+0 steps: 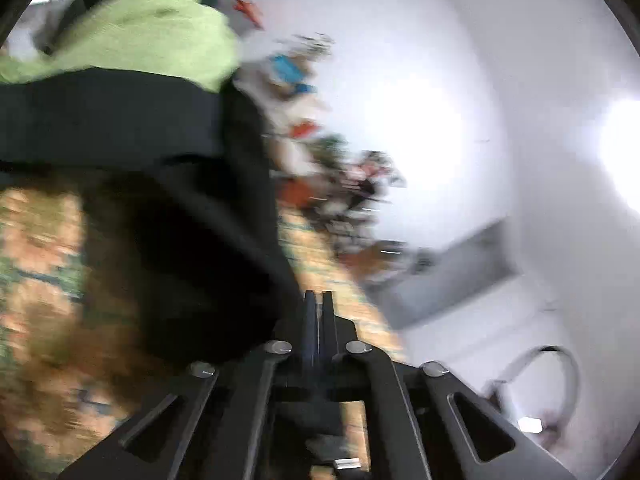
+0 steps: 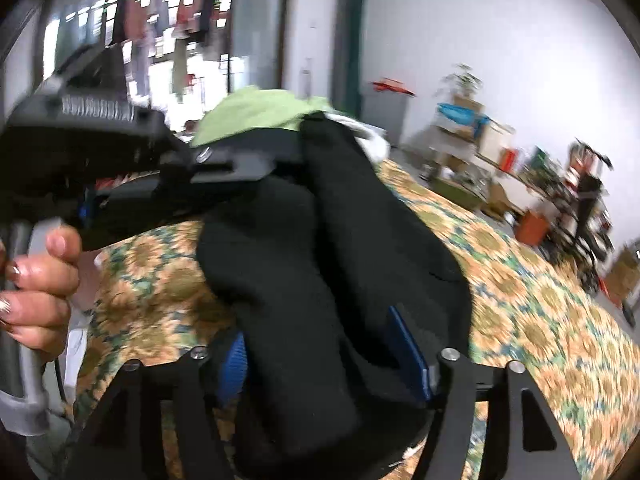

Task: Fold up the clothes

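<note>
A black garment (image 2: 320, 264) hangs bunched above a table covered with a sunflower-print cloth (image 2: 540, 320). In the right wrist view my right gripper (image 2: 324, 356) has its blue pads (image 2: 408, 352) apart with the black fabric lying between them. The left gripper's body (image 2: 120, 168) reaches in from the left and meets the garment's top edge. In the left wrist view my left gripper (image 1: 319, 304) has its fingers pressed together, and the black garment (image 1: 192, 240) hangs just left of them; whether cloth is pinched is not visible. A light green garment (image 1: 132, 28) lies behind.
A hand (image 2: 36, 280) holds the left gripper's handle. Shelves with boxes and a plant (image 2: 464, 120) stand along the white wall (image 2: 520, 40). An orange bin (image 2: 532, 228) sits on the floor. Clothes hang by a window (image 2: 168, 32).
</note>
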Demonstrator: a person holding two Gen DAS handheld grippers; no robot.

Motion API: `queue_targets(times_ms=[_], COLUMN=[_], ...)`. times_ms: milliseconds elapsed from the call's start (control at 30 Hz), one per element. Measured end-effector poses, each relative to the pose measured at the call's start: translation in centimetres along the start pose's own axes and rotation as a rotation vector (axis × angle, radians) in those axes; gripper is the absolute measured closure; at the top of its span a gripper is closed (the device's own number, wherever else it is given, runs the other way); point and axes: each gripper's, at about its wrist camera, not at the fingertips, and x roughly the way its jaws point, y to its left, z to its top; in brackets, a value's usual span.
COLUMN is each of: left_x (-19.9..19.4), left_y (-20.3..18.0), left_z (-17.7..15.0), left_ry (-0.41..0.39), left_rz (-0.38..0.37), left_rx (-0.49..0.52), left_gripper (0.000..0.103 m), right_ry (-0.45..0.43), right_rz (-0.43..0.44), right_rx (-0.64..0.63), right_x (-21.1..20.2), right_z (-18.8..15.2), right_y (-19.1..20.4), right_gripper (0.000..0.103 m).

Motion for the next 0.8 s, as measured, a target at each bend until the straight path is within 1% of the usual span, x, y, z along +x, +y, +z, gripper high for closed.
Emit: queue_targets(times_ms=[33, 67, 133, 167, 200, 233, 267, 300, 333, 367, 433, 467, 533, 600, 633, 700, 733, 800], left_x=[-0.3, -0.8, -2.0, -2.5, -2.9, -3.3, -3.6, -3.8, -3.7, -3.6, -2.8, -2.3, -0.2, 1.3, 1.7, 2.6, 2.9, 3.0], left_y=[-0.3, -0.4, -0.4, 0.2, 1.4, 2.7, 4.1, 6.0, 6.4, 6.9, 7.7, 8.1, 9.0, 9.5, 9.6, 9.8, 10.3, 11.4], left_z=[0.1, 0.1, 0.2, 0.4, 0.8, 1.0, 1.1, 1.4, 0.9, 1.0, 1.2, 1.3, 2.5, 3.2, 3.5, 4.1, 4.4, 4.7], left_ry=[-0.003, -0.025, -0.076, -0.099, -0.109, -0.105, -0.099, -0.110, -0.117, -0.117, -0.101, -0.092, -0.062, -0.019, 0.001, 0.041, 0.041, 0.052], left_rz=[0.003, 0.092, 0.305, 0.387, 0.445, 0.466, 0.481, 0.450, 0.425, 0.414, 0.421, 0.426, 0.413, 0.388, 0.392, 0.404, 0.430, 0.422], left_rx=[0.007, 0.028, 0.077, 0.073, 0.041, -0.014, -0.073, -0.142, -0.179, -0.200, -0.213, -0.218, -0.231, -0.238, -0.238, -0.237, -0.234, -0.278], left_gripper=[0.103, 0.103, 0.103, 0.095, 0.085, 0.057, 0.038, 0.037, 0.037, 0.037, 0.037, 0.037, 0.037, 0.037, 0.037, 0.038, 0.040, 0.051], right_ry=[0.001, -0.003, -0.010, -0.016, -0.022, -0.029, -0.048, -0.065, -0.087, -0.108, -0.109, -0.098, -0.057, 0.018, 0.053, 0.105, 0.120, 0.158], right_rz=[0.001, -0.003, -0.008, -0.002, 0.006, 0.025, 0.055, 0.080, 0.109, 0.127, 0.090, 0.062, 0.037, 0.056, 0.060, 0.028, 0.030, 0.034], right_rx=[-0.014, -0.029, -0.055, -0.058, -0.059, -0.051, -0.031, -0.013, 0.011, 0.034, 0.038, 0.013, -0.056, -0.116, -0.144, -0.188, -0.191, -0.168], right_x=[0.1, 0.1, -0.1, -0.4, -0.7, -0.9, -1.4, -1.9, -2.5, -2.9, -2.6, -1.8, 0.5, 3.7, 5.3, 8.0, 8.9, 10.3], right_z=[0.2, 0.3, 0.6, 0.8, 1.1, 1.4, 1.8, 2.1, 2.5, 3.2, 4.6, 5.2, 6.0, 6.2, 6.3, 6.4, 6.5, 6.7], right_y=[0.5, 0.8, 1.5, 1.4, 1.3, 1.0, 0.6, 0.2, -0.1, -0.5, -0.5, 0.0, 1.2, 3.0, 3.8, 5.2, 5.4, 4.9], right_gripper=[0.033, 0.033, 0.033, 0.033, 0.033, 0.032, 0.031, 0.030, 0.026, 0.019, 0.014, 0.014, 0.014, 0.016, 0.017, 0.018, 0.019, 0.019])
